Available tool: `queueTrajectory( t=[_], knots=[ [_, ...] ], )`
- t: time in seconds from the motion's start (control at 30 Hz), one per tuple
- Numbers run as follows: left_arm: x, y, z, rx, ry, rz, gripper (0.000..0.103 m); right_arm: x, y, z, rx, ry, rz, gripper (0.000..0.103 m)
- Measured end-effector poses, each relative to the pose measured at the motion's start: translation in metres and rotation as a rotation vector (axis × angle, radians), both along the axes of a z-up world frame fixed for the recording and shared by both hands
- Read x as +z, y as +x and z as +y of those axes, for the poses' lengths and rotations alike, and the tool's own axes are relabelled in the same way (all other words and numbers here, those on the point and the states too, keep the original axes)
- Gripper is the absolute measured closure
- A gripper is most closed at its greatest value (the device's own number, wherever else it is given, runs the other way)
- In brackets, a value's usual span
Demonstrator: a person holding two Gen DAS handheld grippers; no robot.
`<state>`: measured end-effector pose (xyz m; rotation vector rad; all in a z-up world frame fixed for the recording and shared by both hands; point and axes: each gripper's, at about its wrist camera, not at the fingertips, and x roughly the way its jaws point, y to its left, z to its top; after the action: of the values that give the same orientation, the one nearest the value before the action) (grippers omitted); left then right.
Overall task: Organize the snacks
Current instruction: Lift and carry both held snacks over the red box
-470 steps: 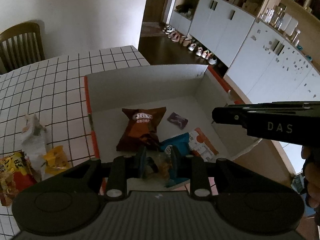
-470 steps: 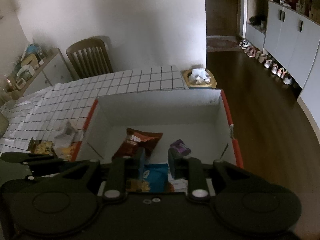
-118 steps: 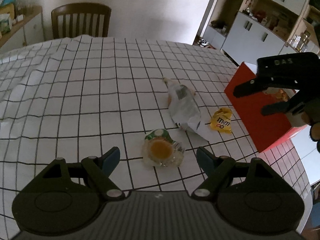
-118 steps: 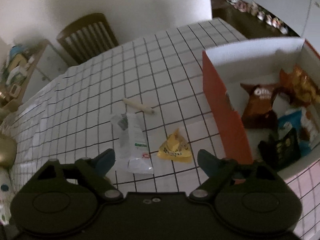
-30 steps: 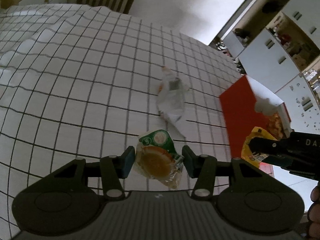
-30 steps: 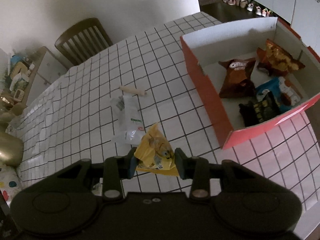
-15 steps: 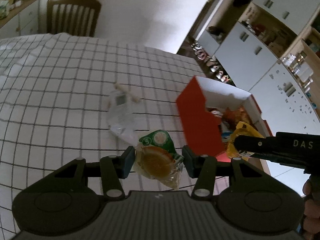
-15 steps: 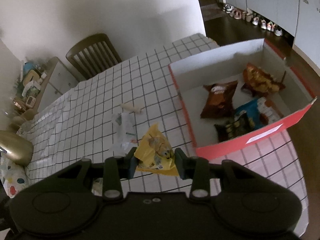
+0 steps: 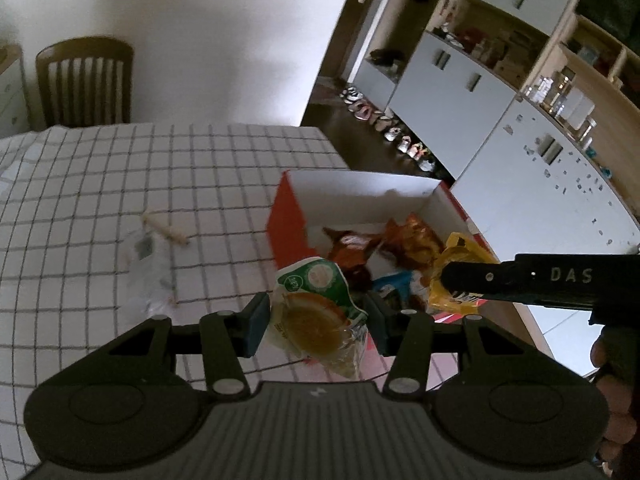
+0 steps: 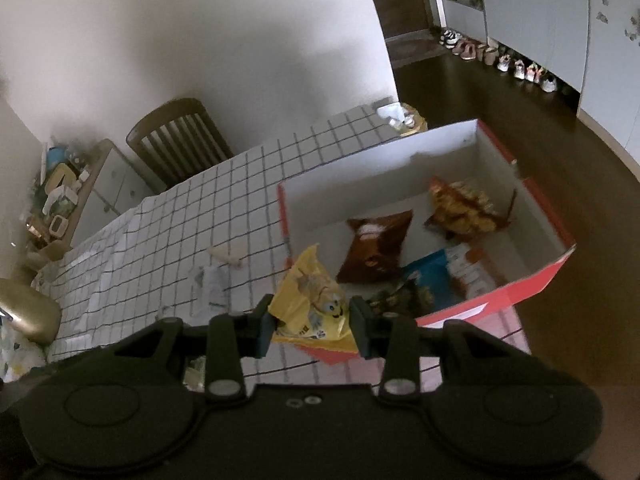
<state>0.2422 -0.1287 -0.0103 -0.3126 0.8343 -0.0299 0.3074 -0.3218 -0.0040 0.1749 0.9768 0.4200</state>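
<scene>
My left gripper (image 9: 316,322) is shut on a clear packet with an orange slice and a green top (image 9: 316,312), held in the air near the red box's near corner. My right gripper (image 10: 313,326) is shut on a yellow candy bag (image 10: 312,304), also lifted, at the box's near left corner. In the left wrist view the right gripper's black finger (image 9: 520,280) with the yellow bag (image 9: 456,276) hangs over the box. The red box with white inside (image 10: 440,160) holds a brown Oreo bag (image 10: 376,248), an orange bag (image 10: 460,204), a blue and white packet (image 10: 448,272) and a dark packet (image 10: 404,296).
On the checked tablecloth (image 9: 120,184) lie a white wrapper (image 9: 150,268) and a pale stick-shaped snack (image 9: 164,230). A wooden chair (image 9: 82,80) stands behind the table. The box sits at the table's edge, with dark floor (image 10: 500,96) and white cupboards (image 9: 520,168) beyond. A person's hand (image 9: 612,400) holds the right gripper.
Both grippers have risen and swung toward the red box with their packets still gripped. The box now lies just ahead of both; the white wrapper has slipped to the left.
</scene>
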Motion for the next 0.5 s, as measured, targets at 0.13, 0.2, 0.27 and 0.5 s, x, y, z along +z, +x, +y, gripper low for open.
queueTrajectory(
  t=[0.13, 0.2, 0.27, 0.5],
  knots=[
    [0.004, 0.016, -0.019, -0.022, 0.026, -0.003, 0.052, 0.000, 0.013, -0.020, -0.013, -0.011, -0.012, 0.064],
    [0.004, 0.025, -0.028, -0.034, 0.041, 0.002, 0.052, -0.002, 0.020, -0.029, -0.022, -0.013, -0.012, 0.064],
    [0.002, 0.033, -0.036, -0.043, 0.054, 0.011, 0.052, -0.005, 0.027, -0.038, -0.029, -0.019, -0.013, 0.064],
    [-0.005, 0.062, -0.057, -0.067, 0.090, 0.041, 0.052, -0.011, 0.051, -0.059, 0.011, -0.057, -0.009, 0.064]
  ],
)
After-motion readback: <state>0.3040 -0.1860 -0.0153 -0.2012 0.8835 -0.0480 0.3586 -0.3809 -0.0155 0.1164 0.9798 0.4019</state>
